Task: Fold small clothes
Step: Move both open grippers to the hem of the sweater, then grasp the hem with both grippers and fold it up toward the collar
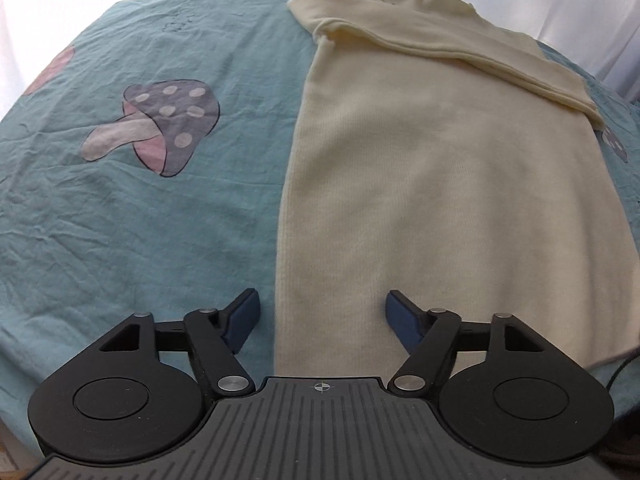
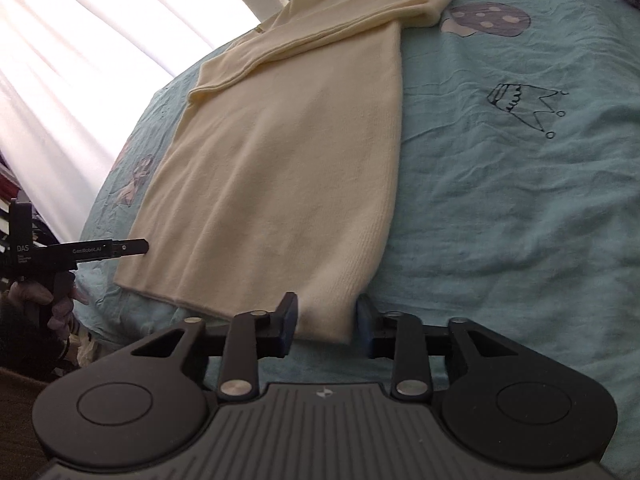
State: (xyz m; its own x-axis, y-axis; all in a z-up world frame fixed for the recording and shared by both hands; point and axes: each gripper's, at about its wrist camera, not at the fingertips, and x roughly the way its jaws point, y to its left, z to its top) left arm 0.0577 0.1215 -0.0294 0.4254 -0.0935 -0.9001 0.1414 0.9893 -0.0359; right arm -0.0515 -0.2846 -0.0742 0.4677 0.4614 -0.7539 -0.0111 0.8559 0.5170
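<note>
A cream knit sweater (image 1: pixel 440 168) lies flat on the teal bedsheet (image 1: pixel 140 208), its sleeves folded across the far end (image 1: pixel 460 48). My left gripper (image 1: pixel 322 320) is open over the sweater's near left hem corner, its fingers either side of the left edge. In the right wrist view the sweater (image 2: pixel 280 160) runs away from me. My right gripper (image 2: pixel 326 320) is open, its fingers straddling the near right hem corner. The left gripper (image 2: pixel 132 247) shows at the far left by the other hem corner.
The sheet bears mushroom prints (image 1: pixel 160 124) and a crown drawing (image 2: pixel 524 108). Bright white curtains (image 2: pixel 80 60) hang behind the bed. A gloved hand (image 2: pixel 48 300) holds the left gripper at the bed's edge.
</note>
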